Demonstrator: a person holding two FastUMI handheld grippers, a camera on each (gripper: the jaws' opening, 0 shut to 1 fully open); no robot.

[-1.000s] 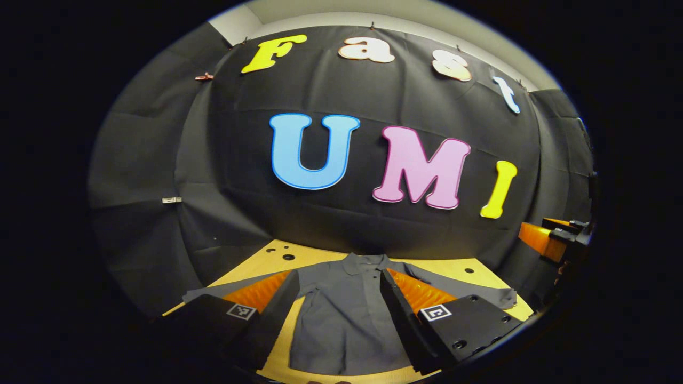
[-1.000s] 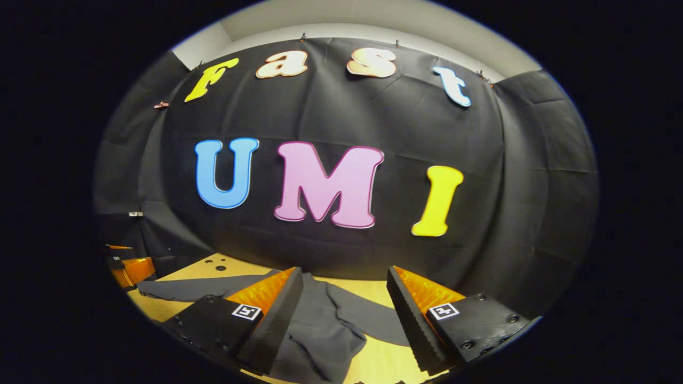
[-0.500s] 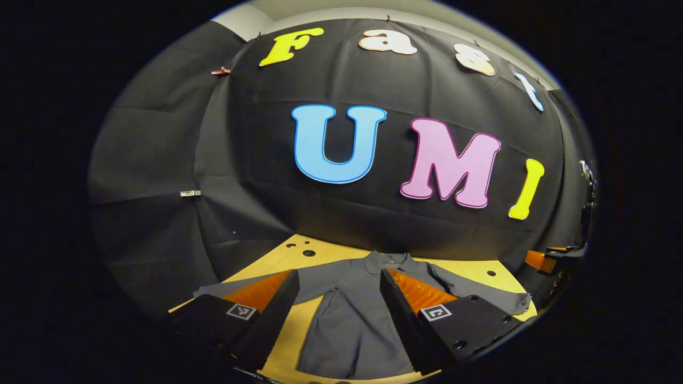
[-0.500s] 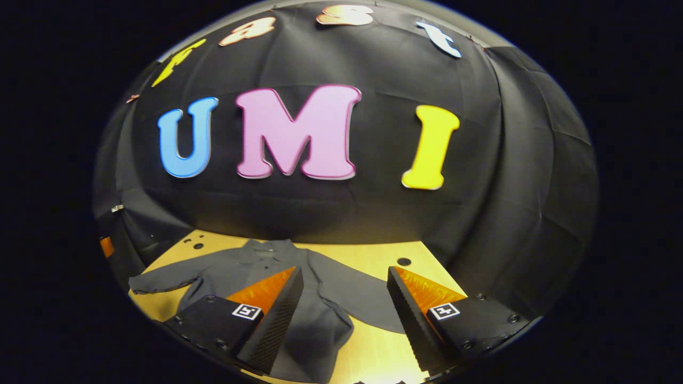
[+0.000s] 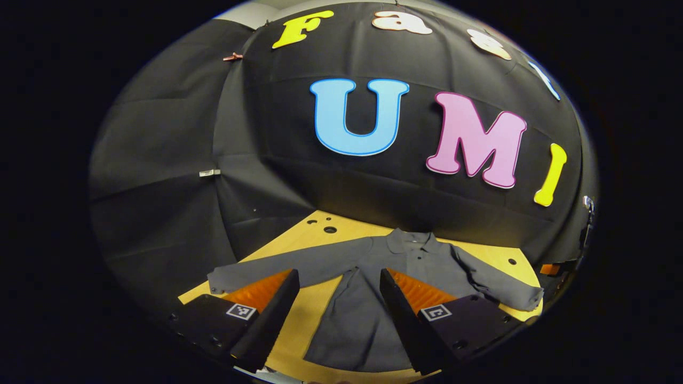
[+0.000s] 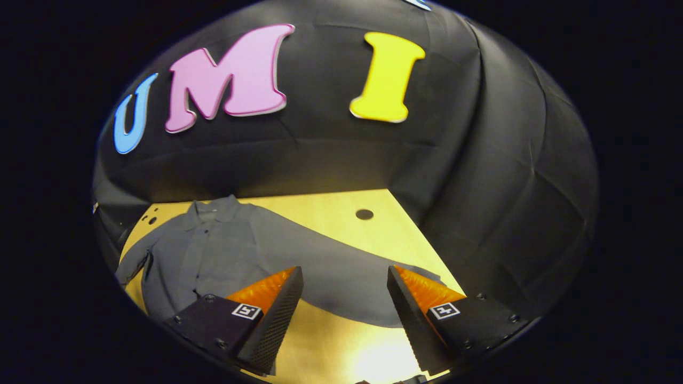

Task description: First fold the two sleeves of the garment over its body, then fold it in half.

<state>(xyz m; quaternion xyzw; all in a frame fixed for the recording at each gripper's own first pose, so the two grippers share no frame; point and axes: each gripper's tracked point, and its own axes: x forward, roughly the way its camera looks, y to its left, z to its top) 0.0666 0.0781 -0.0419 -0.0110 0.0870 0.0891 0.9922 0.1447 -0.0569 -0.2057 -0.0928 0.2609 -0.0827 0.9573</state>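
Observation:
A dark grey long-sleeved shirt (image 5: 373, 298) lies flat on the yellow wooden table (image 5: 320, 309), collar toward the back wall, both sleeves spread out sideways. In the left gripper view my left gripper (image 5: 337, 282) hovers open above the shirt's left side, near the armpit, its fingers empty. The left sleeve (image 5: 283, 266) runs out to the table's left edge. In the right gripper view the shirt (image 6: 224, 250) lies at the left and its right sleeve (image 6: 341, 277) stretches across between the fingers. My right gripper (image 6: 344, 280) is open above that sleeve, holding nothing.
The table (image 6: 331, 208) has a few round holes (image 6: 364, 214) near its back edge. The black cloth wall closes in behind and on both sides. A bit of the other gripper's orange (image 5: 549, 268) peeks in at the far right of the left gripper view.
Both grippers have tilted down and moved outward: the left toward the left sleeve, the right toward the right sleeve. The shirt has not moved. Both stayed open.

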